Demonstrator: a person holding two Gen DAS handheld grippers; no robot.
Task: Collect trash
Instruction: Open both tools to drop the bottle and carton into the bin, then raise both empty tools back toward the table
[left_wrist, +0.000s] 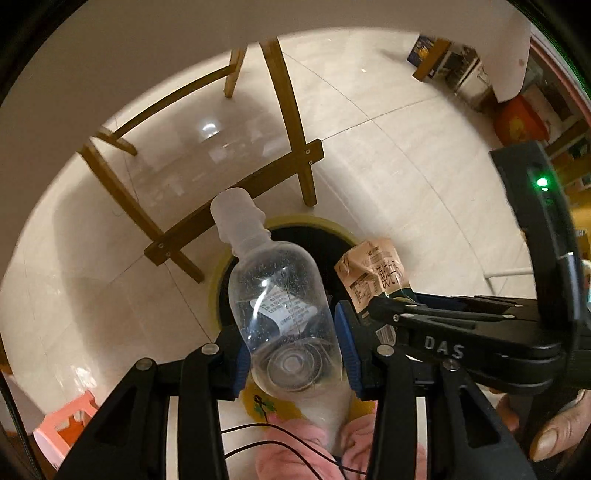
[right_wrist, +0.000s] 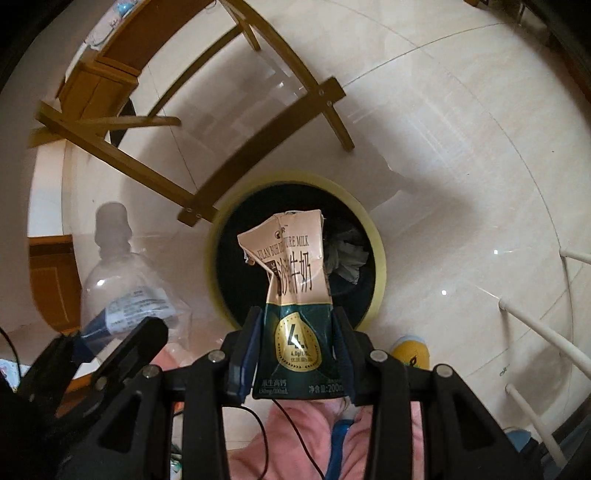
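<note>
A clear plastic bottle (left_wrist: 277, 288) stands cap-forward between the blue pads of my left gripper (left_wrist: 291, 332), which is shut on its lower body. Right below it is a round bin (left_wrist: 314, 221) with a yellow rim and a black liner. My right gripper (right_wrist: 297, 332) is shut on the green base of a crumpled milk carton (right_wrist: 291, 258), held over the same bin (right_wrist: 295, 178). Crumpled paper (right_wrist: 347, 254) lies inside the bin. Each view shows the other gripper beside it: the right gripper (left_wrist: 380, 308) with the carton (left_wrist: 373, 269), and the left gripper (right_wrist: 107, 332) with the bottle (right_wrist: 122, 280).
Wooden furniture legs and crossbars (left_wrist: 236, 206) (right_wrist: 266, 147) stand on the pale tiled floor just behind the bin. A white wire rack (right_wrist: 535, 325) is to the right. A pink stool (left_wrist: 62, 424) sits low left. Pink clothing (right_wrist: 295, 435) and a yellow slipper (right_wrist: 410, 350) are below the grippers.
</note>
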